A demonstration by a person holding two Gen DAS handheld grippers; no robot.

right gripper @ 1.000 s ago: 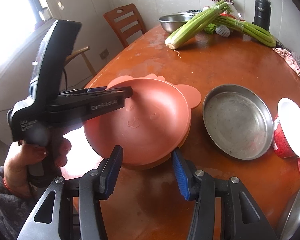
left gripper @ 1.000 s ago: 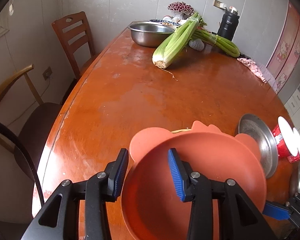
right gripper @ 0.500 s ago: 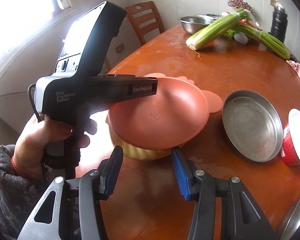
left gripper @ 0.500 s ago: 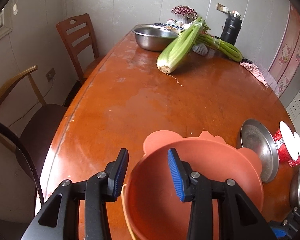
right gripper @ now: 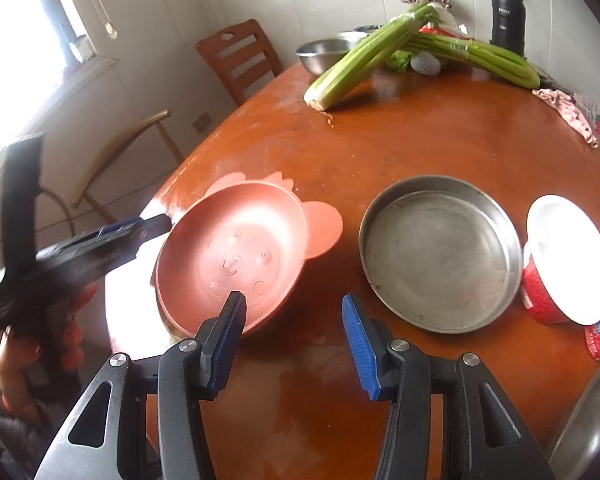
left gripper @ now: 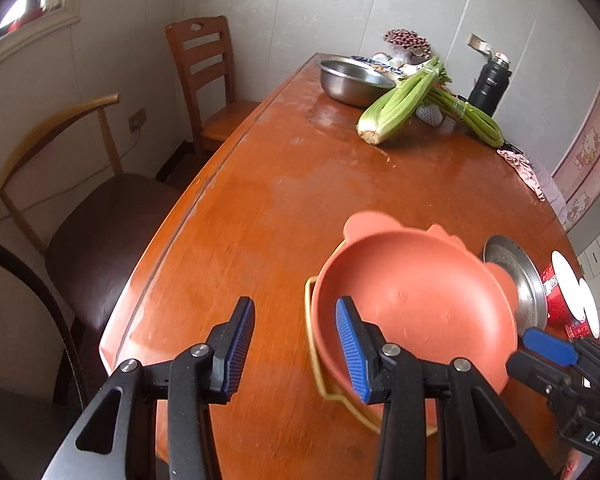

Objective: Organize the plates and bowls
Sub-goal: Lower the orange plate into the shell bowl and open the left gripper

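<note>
Left gripper (left gripper: 294, 354): jaws apart, nothing between, above table (left gripper: 260, 200).
Pink bowl (left gripper: 416, 308): nested in yellow-rimmed dish (left gripper: 314, 360), beside right finger.
Steel plate (left gripper: 518, 276): partly hidden behind bowl.
Far end: celery (left gripper: 400, 104), steel basin (left gripper: 352, 80), flask (left gripper: 490, 84).

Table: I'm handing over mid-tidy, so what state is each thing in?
orange bowl: empty, resting on a yellow dish
steel pan: empty, upright
red tub: white lid on
flask: upright, capped
left gripper: open, at the bowl's rim
right gripper: open, empty
</note>
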